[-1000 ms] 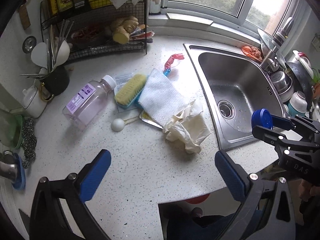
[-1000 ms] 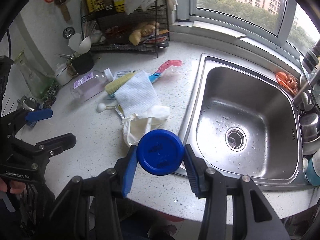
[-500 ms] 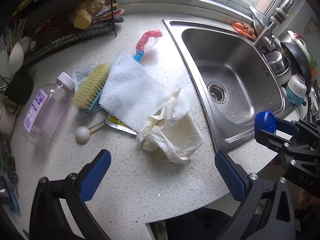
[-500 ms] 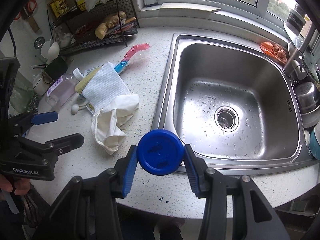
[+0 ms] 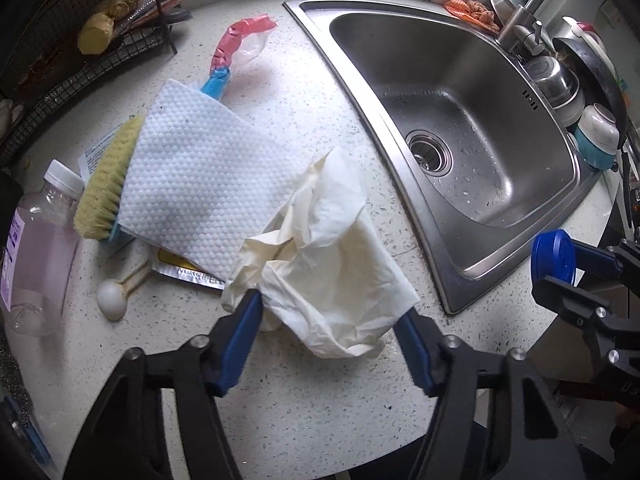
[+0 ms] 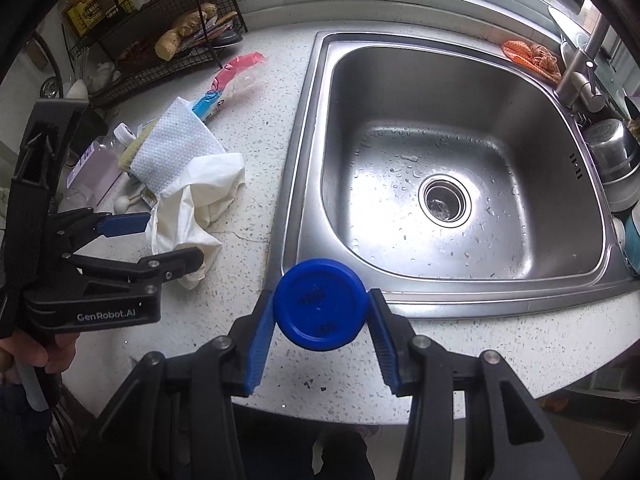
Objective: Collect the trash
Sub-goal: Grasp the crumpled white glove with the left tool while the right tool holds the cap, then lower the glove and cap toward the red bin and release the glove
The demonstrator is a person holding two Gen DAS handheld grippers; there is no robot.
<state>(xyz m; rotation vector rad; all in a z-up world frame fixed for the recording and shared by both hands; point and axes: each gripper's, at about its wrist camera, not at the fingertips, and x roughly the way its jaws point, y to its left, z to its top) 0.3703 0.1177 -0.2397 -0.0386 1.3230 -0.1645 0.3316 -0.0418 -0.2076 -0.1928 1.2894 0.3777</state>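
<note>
A crumpled cream paper wad (image 5: 324,264) lies on the speckled counter left of the sink; it also shows in the right wrist view (image 6: 192,204). My left gripper (image 5: 328,316) straddles its near end, jaws partly closed, both blue fingers (image 5: 244,332) against the paper. My right gripper (image 6: 320,312) is shut on a blue round cap (image 6: 320,304) above the counter's front edge; the cap also shows in the left wrist view (image 5: 554,256). A white textured paper towel (image 5: 200,176) lies behind the wad, over a brush (image 5: 104,184). A red and blue plastic wrapper (image 5: 234,52) lies farther back.
The steel sink (image 5: 460,128) is at the right, with bowls (image 5: 596,136) and a tap (image 6: 580,68) beyond it. A clear bottle (image 5: 32,248), a small white spoon (image 5: 114,296) and a foil packet (image 5: 184,268) lie at the left. A wire rack (image 6: 168,40) stands at the back.
My left gripper has moved forward and down to the cream paper wad and its jaws have narrowed around it. My right gripper keeps the blue cap and has shifted slightly.
</note>
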